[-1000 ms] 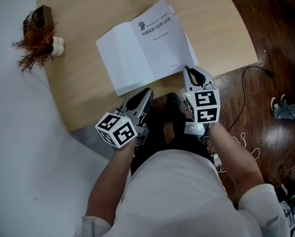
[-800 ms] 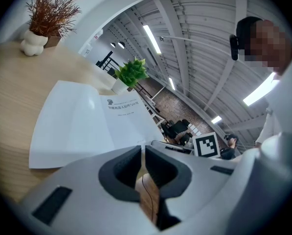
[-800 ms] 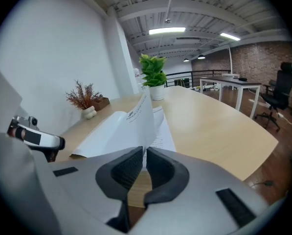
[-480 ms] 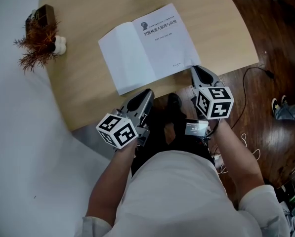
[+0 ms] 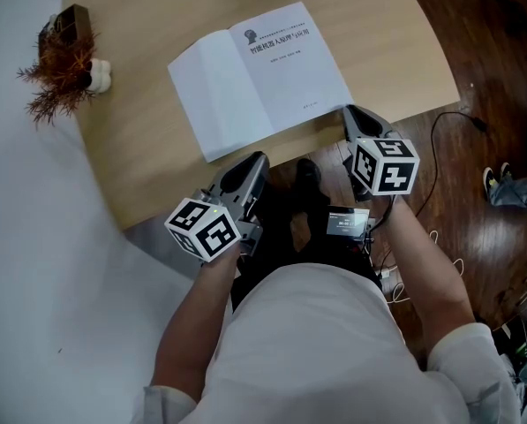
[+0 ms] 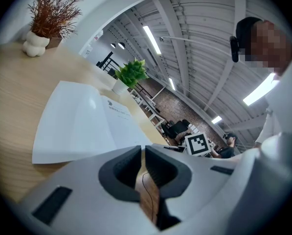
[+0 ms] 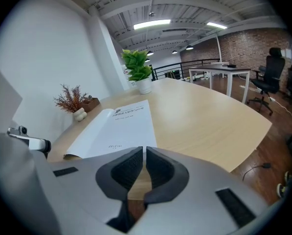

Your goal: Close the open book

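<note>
An open white book [image 5: 256, 79] lies flat on the wooden table [image 5: 382, 34], showing a blank left page and a printed title page on the right. It also shows in the left gripper view [image 6: 82, 126] and in the right gripper view [image 7: 114, 129]. My left gripper [image 5: 256, 159] is shut and empty, just off the table's near edge below the book's left page. My right gripper [image 5: 350, 113] is shut and empty, its tips beside the book's near right corner.
A dried reddish plant in a small white pot [image 5: 67, 64] stands at the table's far left corner. A green potted plant [image 7: 138, 72] stands at the far end. Dark wood floor with cables [image 5: 457, 122] lies to the right. A person's lap is below the grippers.
The right gripper has drawn back from the book's near right corner towards the table edge and turned. The lifted pages at that corner have settled flat. The left gripper barely moved.
</note>
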The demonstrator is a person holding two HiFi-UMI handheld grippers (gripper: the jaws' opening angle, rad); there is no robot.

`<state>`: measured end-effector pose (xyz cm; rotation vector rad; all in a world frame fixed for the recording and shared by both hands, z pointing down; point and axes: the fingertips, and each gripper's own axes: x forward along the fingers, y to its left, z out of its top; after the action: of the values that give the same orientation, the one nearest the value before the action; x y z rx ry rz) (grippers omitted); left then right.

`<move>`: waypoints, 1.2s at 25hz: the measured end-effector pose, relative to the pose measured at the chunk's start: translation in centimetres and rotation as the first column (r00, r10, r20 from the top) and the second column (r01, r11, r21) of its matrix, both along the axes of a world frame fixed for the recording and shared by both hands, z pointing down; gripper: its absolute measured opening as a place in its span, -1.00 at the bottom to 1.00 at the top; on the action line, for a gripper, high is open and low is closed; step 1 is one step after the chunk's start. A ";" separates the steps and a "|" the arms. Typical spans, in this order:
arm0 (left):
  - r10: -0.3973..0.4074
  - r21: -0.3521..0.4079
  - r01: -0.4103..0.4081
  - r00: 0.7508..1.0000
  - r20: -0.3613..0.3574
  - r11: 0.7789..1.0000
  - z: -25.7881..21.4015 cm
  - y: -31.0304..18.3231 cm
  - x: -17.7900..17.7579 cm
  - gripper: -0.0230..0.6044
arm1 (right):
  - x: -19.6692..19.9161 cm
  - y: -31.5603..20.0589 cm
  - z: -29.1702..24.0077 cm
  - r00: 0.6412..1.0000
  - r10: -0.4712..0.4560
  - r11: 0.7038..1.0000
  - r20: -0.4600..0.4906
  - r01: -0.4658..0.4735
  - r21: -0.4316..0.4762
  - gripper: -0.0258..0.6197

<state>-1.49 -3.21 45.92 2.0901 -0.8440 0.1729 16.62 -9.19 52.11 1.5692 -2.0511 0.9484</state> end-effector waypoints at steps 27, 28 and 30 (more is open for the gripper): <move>-0.030 0.079 0.033 0.999 -0.038 0.996 -4.8 -0.7 -1.9 -0.93 | 0.8 0.3 -5.8 0.966 -0.108 0.985 -0.235 0.135 0.106 -0.91; -0.034 0.082 0.037 0.999 -0.038 0.996 -5.2 -0.7 -2.0 -0.93 | 0.5 0.4 -6.2 0.964 -0.115 0.983 -0.240 0.146 0.113 -0.91; -0.039 0.091 0.042 0.998 -0.040 0.995 -6.0 -0.5 -2.2 -0.93 | -0.2 0.6 -7.0 0.960 -0.131 0.978 -0.249 0.166 0.128 -0.91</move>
<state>-3.74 -3.70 39.93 2.1533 -0.8852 0.0729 16.47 -8.64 45.08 1.4937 -2.0699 0.5338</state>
